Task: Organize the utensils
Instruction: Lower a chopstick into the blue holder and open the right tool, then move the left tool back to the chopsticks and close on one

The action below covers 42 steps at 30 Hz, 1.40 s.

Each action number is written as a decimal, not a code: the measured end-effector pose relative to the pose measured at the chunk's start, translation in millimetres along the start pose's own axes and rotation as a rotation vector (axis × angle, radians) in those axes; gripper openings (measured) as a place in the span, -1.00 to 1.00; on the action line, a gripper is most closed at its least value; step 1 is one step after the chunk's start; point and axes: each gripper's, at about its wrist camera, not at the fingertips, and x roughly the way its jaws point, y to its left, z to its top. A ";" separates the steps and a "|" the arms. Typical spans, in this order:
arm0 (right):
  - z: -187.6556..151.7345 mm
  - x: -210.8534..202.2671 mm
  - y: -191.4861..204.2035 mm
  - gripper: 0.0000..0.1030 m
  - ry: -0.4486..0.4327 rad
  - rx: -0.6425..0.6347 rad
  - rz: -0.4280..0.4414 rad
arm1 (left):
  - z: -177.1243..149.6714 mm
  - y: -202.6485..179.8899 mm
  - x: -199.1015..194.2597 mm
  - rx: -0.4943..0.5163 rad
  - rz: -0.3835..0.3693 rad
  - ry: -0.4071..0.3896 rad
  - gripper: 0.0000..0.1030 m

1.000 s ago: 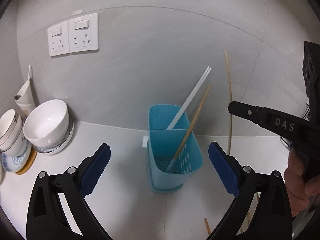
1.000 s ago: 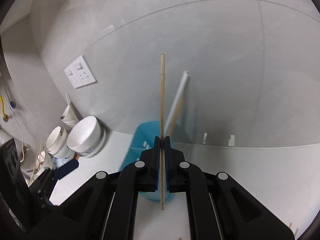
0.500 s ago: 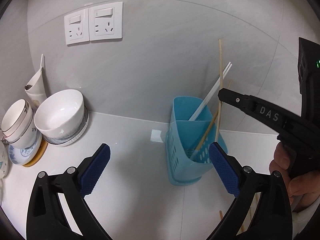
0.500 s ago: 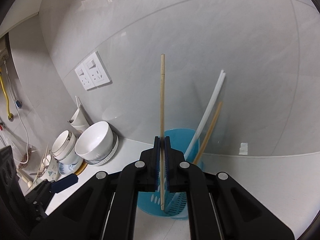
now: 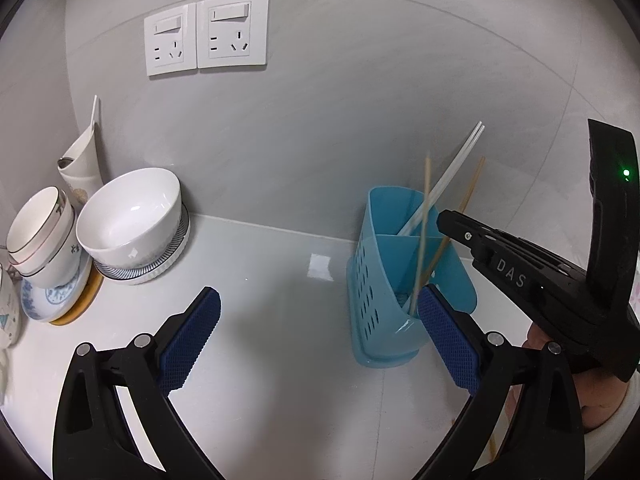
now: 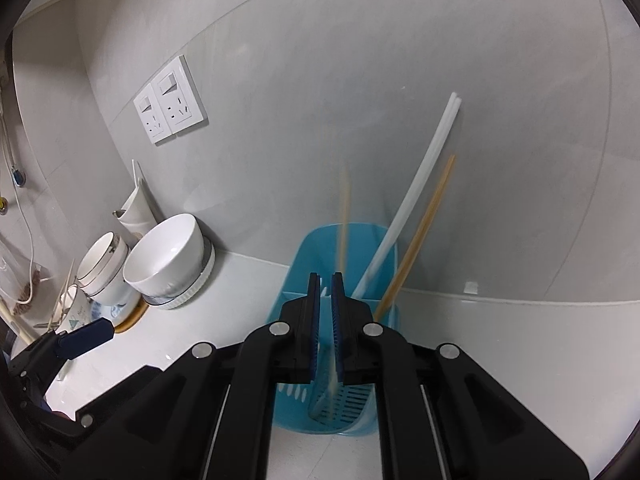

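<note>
A blue utensil holder (image 5: 380,292) (image 6: 300,268) stands on the white counter by the wall. Two white chopsticks (image 5: 452,176) (image 6: 416,184) and a wooden chopstick (image 5: 472,184) (image 6: 428,216) lean in it. My right gripper (image 6: 326,280) (image 5: 444,218) hovers over the holder and its jaws are opening. A narrow gap shows between the pads. Another wooden chopstick (image 6: 344,216) (image 5: 424,232), blurred, is dropping through that gap into the front compartment. My left gripper (image 5: 320,296) stands wide open and holds nothing, its right pad just in front of the holder.
White bowls (image 5: 132,216) and stacked cups (image 5: 40,232) on plates sit at the left by the wall. Wall sockets (image 5: 206,34) are above them. A loose wooden chopstick (image 5: 492,446) lies on the counter at lower right, near a person's hand (image 5: 600,396).
My right gripper has come down over the holder and its pads have parted; the wooden chopstick it held now slides down into the holder. The left gripper has moved left, still open.
</note>
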 end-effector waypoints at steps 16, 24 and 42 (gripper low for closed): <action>-5.7 -68.7 -33.3 0.72 0.026 -0.018 -0.119 | -0.9 -14.0 -13.3 -0.005 -0.031 0.011 0.88; -18.6 -105.3 -61.4 0.82 0.057 0.023 -0.192 | -8.2 -36.0 -23.4 0.013 -0.055 0.047 0.88; -95.8 -176.2 -123.5 0.82 0.151 0.095 -0.347 | -65.9 -91.2 -30.4 0.068 -0.076 0.215 0.88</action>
